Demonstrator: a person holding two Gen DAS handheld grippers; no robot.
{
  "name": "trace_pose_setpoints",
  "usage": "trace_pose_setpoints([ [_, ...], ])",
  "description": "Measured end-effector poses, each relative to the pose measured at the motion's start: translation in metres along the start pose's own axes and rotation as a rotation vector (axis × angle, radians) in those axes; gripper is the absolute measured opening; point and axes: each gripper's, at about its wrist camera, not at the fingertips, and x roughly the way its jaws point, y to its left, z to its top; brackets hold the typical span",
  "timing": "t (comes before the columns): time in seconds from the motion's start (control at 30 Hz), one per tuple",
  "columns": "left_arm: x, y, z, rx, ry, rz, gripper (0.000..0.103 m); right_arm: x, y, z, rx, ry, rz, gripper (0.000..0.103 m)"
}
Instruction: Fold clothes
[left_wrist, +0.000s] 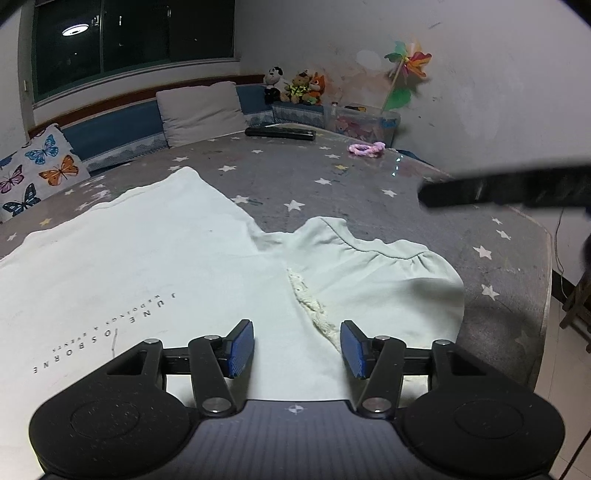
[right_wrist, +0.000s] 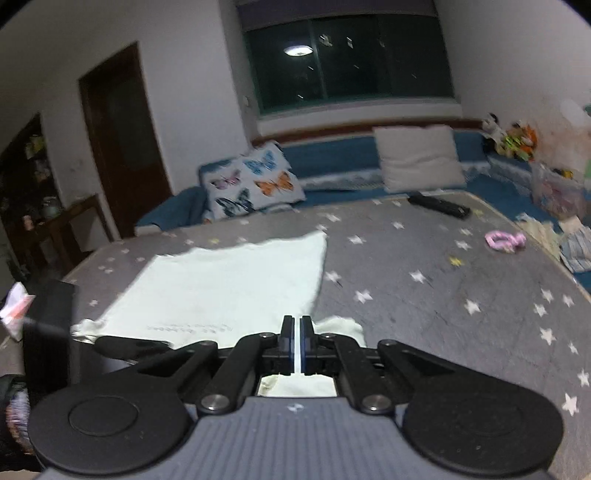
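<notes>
A white T-shirt (left_wrist: 122, 258) with black lettering lies flat on the grey star-patterned bed cover (left_wrist: 332, 173). Its puffed sleeve (left_wrist: 388, 273) with a lace seam points right. My left gripper (left_wrist: 297, 345) is open and empty, low over the shirt beside the lace seam. My right gripper (right_wrist: 297, 341) is shut on a thin white edge of the shirt (right_wrist: 229, 284), near the sleeve (right_wrist: 343, 326). A dark blurred bar (left_wrist: 509, 190) at the right of the left wrist view looks like part of the right gripper.
A black remote (left_wrist: 280, 133) and a pink ring toy (left_wrist: 365, 148) lie at the far end of the bed. Pillows (left_wrist: 201, 112), plush toys (left_wrist: 295, 86) and a plastic box (left_wrist: 365, 123) line the back. The bed's right edge (left_wrist: 546, 295) drops to the floor.
</notes>
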Motion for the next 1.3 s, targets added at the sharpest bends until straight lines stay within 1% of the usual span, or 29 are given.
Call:
trace_pose_setpoints([
  [0.07,0.000,0.002,0.001,-0.004,0.001,0.002,0.056,0.009,-0.008,-0.008,0.007,0.032,-0.065,0.010],
  [0.1,0.000,0.003,0.002,-0.006,0.002,0.003,0.056,0.013,-0.013,-0.013,0.019,0.049,-0.087,0.010],
  [0.17,0.001,0.004,0.004,-0.009,0.002,0.005,0.057,0.019,-0.025,-0.021,0.047,0.079,-0.129,0.013],
  [0.3,0.004,0.004,0.006,-0.017,0.005,0.012,0.059,0.027,-0.045,-0.032,0.085,0.111,-0.198,0.023],
  [0.4,0.008,0.003,0.009,-0.017,0.011,0.014,0.060,0.032,-0.055,-0.039,0.123,0.132,-0.193,0.024],
  [0.57,0.013,-0.001,0.010,-0.009,0.019,0.015,0.060,0.041,-0.058,-0.045,0.153,0.133,-0.185,0.024],
  [0.6,0.014,-0.001,0.011,-0.007,0.020,0.016,0.060,0.040,-0.058,-0.045,0.158,0.129,-0.183,0.020],
  [0.63,0.015,-0.002,0.011,-0.006,0.022,0.016,0.061,0.040,-0.059,-0.045,0.168,0.128,-0.172,0.008],
  [0.7,0.016,-0.003,0.010,-0.003,0.025,0.016,0.061,0.040,-0.060,-0.044,0.190,0.123,-0.154,0.006],
  [0.83,0.019,-0.006,0.009,0.006,0.027,0.009,0.061,0.028,-0.059,-0.034,0.221,0.077,-0.118,0.005],
  [0.97,0.019,-0.006,0.008,0.006,0.019,0.000,0.061,0.011,-0.047,-0.015,0.223,0.025,-0.045,0.005],
  [1.07,0.014,-0.001,0.005,-0.005,0.014,-0.006,0.061,0.003,-0.023,-0.004,0.165,0.004,0.021,0.005],
  [1.17,0.000,0.005,0.002,-0.011,-0.002,-0.001,0.062,0.001,0.004,0.004,0.097,-0.005,0.084,0.005],
  [1.3,-0.014,0.025,-0.003,-0.053,-0.019,0.046,0.065,0.007,0.039,0.007,0.007,0.016,0.151,0.005],
])
